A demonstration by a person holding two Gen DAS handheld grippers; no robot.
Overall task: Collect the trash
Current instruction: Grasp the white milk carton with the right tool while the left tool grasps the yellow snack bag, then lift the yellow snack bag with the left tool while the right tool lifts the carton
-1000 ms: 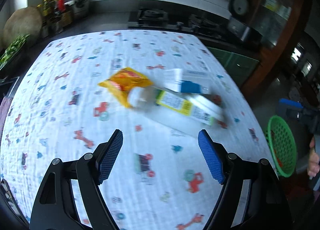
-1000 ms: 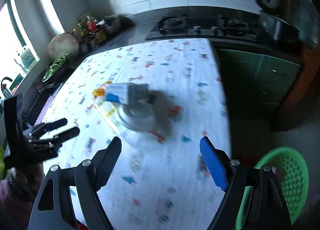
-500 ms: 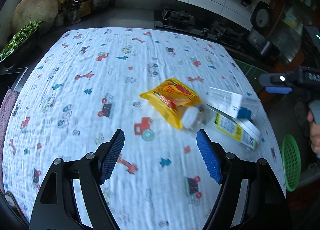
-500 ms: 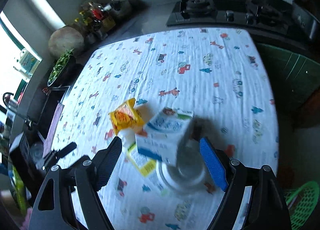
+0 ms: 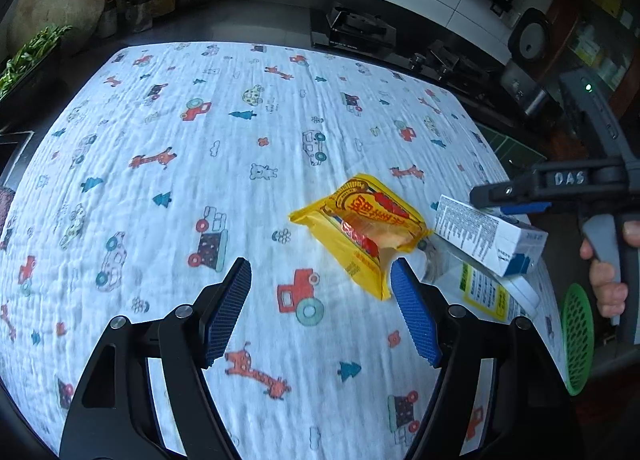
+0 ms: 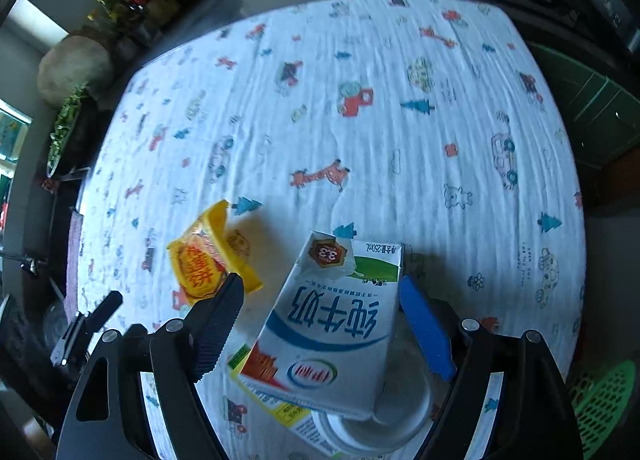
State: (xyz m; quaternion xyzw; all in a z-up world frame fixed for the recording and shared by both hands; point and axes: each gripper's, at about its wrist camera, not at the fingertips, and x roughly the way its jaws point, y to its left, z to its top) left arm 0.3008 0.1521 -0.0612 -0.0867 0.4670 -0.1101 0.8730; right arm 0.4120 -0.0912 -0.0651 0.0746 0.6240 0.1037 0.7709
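Fingers of the left gripper (image 5: 320, 312) stand wide apart above the printed tablecloth (image 5: 200, 131), holding nothing; its right blue pad sits just beside the lower corner of the one yellow snack packet (image 5: 362, 234), which lies flat on the cloth. Right of the packet lie two more pieces of trash: one white milk carton (image 5: 486, 236), and under it one clear plastic bottle (image 5: 492, 292) with a yellow label, lying on its side near the table's right edge. That makes three pieces, bunched together.

From the right wrist view, the right gripper (image 6: 320, 316) has its fingers spread wide on either side of the milk carton (image 6: 332, 324). The right blue pad is at the carton's edge, while the left pad stands apart from it, so it has no grip. The bottle's white end (image 6: 384, 416) shows beneath the carton, and the snack packet (image 6: 208, 260) lies to the left. One green basket (image 6: 604, 400) sits off the table's right edge, low down.
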